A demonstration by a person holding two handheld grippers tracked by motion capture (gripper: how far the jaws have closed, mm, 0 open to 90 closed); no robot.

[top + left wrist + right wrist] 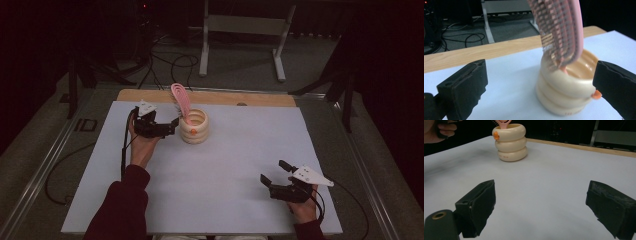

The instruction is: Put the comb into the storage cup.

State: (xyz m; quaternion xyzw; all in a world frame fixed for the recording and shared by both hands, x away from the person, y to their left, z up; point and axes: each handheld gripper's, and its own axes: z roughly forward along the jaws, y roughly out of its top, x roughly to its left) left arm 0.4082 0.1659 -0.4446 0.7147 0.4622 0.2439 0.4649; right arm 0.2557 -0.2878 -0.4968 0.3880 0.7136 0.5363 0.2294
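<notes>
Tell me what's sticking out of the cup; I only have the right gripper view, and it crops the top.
Observer: A pink brush. It stands handle-down in the cup, with the bristle head leaning toward the person's left side.
Operator: Left tool gripping it?
Observer: No. The left tool is open next to the cup. In the left gripper view, its jaws stand wide on either side of the brush without touching it.
</notes>
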